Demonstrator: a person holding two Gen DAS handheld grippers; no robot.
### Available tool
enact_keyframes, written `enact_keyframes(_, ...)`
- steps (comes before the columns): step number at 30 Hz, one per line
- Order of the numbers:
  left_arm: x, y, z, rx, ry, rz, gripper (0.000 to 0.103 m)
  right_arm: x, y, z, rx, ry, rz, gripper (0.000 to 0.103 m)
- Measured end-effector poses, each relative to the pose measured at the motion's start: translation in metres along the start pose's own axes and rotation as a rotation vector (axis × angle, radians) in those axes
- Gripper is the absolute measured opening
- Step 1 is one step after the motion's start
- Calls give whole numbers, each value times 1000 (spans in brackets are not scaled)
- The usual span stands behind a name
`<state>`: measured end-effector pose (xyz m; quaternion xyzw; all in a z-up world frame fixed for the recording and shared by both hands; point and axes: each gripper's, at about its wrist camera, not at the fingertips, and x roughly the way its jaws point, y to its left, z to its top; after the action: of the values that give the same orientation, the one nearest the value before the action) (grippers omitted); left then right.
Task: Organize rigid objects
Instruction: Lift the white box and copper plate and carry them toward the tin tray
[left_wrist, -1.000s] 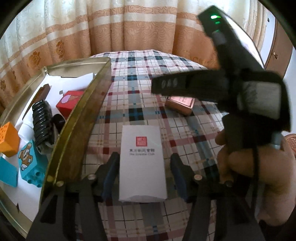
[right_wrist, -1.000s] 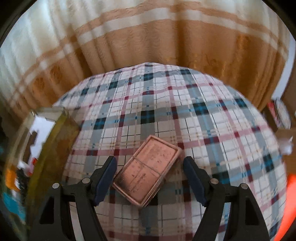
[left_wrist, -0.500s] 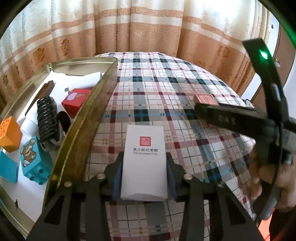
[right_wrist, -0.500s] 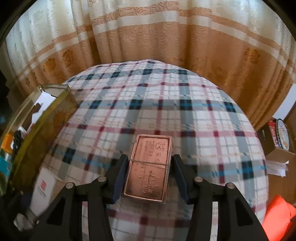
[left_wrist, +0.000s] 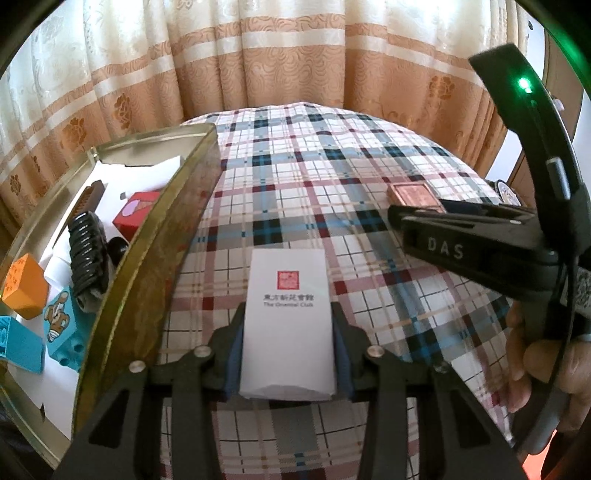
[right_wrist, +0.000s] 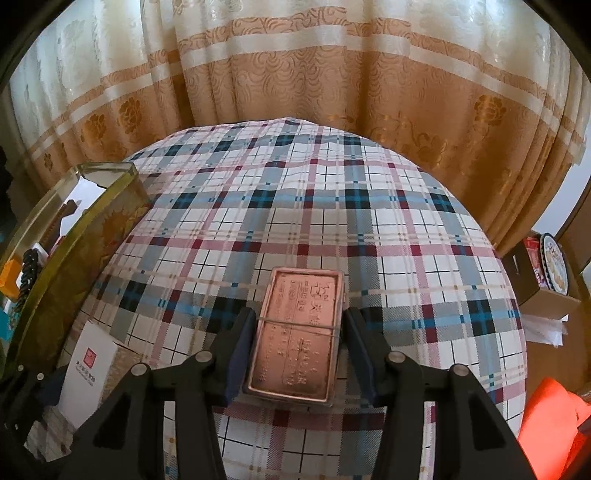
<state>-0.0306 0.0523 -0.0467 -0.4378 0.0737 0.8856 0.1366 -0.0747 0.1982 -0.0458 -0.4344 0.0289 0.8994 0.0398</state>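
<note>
A white box (left_wrist: 288, 317) with a red seal lies on the plaid tablecloth, and my left gripper (left_wrist: 287, 354) is shut on its long sides. In the right wrist view that white box (right_wrist: 86, 376) shows at the lower left. A copper-coloured tin (right_wrist: 299, 332) with embossed writing lies flat on the cloth, and my right gripper (right_wrist: 300, 347) is shut on it from both sides. From the left wrist view the copper tin (left_wrist: 413, 195) peeks out behind the right gripper's black body (left_wrist: 476, 251), which a hand (left_wrist: 546, 373) holds.
A gold-rimmed tin tray (left_wrist: 155, 266) stands at the left, holding a red block (left_wrist: 135, 218), an orange block (left_wrist: 24, 288), blue blocks (left_wrist: 22, 343) and a black ribbed piece (left_wrist: 86, 254). Curtains hang behind the table. A cardboard box (right_wrist: 543, 280) stands beyond the right edge.
Both grippers closed from open onto their objects: the left on the white box, the right on the copper tin, which turned from askew to straight between the fingers.
</note>
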Motion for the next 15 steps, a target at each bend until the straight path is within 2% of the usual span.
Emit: enact_keyframes(15, 0, 0, 0, 7, -5, 9, 41, 0, -2, 0, 4, -2, -14, 51)
